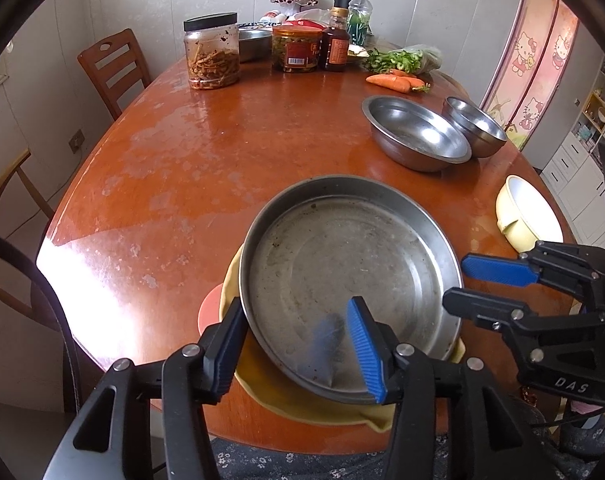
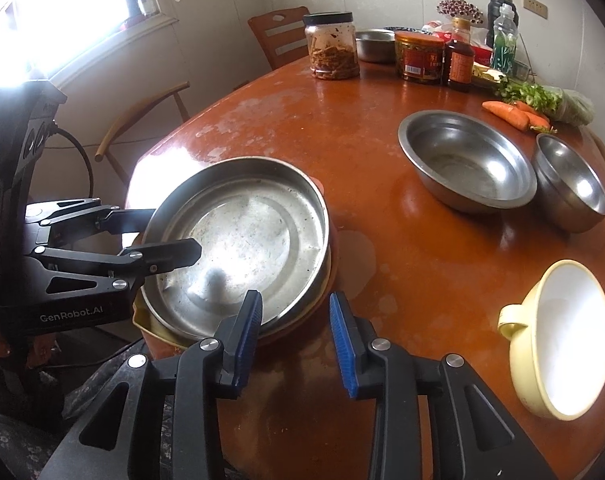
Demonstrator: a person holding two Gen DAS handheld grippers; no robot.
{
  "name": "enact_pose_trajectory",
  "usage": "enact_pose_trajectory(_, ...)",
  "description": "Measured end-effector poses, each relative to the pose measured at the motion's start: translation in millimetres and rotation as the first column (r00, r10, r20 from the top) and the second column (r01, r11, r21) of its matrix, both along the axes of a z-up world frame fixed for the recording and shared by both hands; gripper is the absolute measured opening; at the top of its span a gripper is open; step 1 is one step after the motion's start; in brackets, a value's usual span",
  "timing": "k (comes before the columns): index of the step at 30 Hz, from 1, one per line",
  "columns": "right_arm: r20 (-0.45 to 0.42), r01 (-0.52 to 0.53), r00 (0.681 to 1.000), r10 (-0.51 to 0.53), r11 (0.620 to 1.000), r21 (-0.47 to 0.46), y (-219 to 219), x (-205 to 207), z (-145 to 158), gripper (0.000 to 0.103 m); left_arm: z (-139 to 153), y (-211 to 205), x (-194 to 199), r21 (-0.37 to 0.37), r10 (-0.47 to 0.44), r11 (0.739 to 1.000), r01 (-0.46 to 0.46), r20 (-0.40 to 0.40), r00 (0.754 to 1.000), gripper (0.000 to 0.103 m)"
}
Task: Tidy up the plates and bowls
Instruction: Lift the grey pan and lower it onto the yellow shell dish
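— What have I got under the left gripper (image 1: pixel 298 344) right now?

— A wide, shallow, round steel pan (image 1: pixel 342 276) with a low upright wall and a flat floor. The metal is dull grey, scuffed and speckled with dark flecks, and faint rings run round the floor. It sits at the near edge of the worn red-brown wooden table (image 1: pixel 206 152), on top of a pale yellow dish (image 1: pixel 270 388), with a pink-red plate (image 1: pixel 208 312) showing under that.

— Am I gripping it?

— I don't think so. My left jaws stand apart, straddling the near rim: one blue pad outside the wall, the other inside over the floor. From the left wrist view the outer pad looks just off the wall, though the angle is poor.

— And my right gripper (image 2: pixel 296 340)?

— Parted too, with nothing between the pads. It hangs over bare table just right of the pan, one finger (image 2: pixel 246 332) overlapping the rim.

— The other dishes?

— A large steel bowl (image 2: pixel 466 164) and a smaller, deeper steel bowl (image 2: pixel 572 184) sit side by side, further back on the right. A cream bowl with a white inside and a small handle (image 2: pixel 558 340) is at the near right edge.
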State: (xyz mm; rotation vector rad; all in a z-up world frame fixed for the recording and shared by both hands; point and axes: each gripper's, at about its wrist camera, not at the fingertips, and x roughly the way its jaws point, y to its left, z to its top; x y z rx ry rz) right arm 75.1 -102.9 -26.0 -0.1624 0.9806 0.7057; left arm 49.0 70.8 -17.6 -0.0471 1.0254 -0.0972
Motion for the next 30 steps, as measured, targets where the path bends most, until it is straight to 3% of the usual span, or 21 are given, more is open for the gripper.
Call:
enact_pose_trajectory(12, -0.014, 0.011, 1.000, -0.011, 1.000, 0.021, 12.0, 6.6, -6.2, 0.038, 5.3, 8.5, 13.9, 0.003, 0.020, 1.000, -0.020, 0.031, 0.999, 0.055)
enact_pose_trajectory(16, -0.015, 0.030, 0.999, -0.029, 0.997, 0.064, 4.0, 8.3, -1.1, 0.043, 13.0, 9.2, 14.5, 0.008, 0.022, 1.000, -0.023, 0.055, 0.998, 0.063)
enact_pose_trajectory(30, -0.016, 0.139, 0.990, -0.138, 0.984, 0.111, -45.7, 15.8, 1.7, 0.047, 39.4, -10.4, 22.6, 0.000, 0.034, 0.999, -0.034, 0.116, 0.993, 0.067)
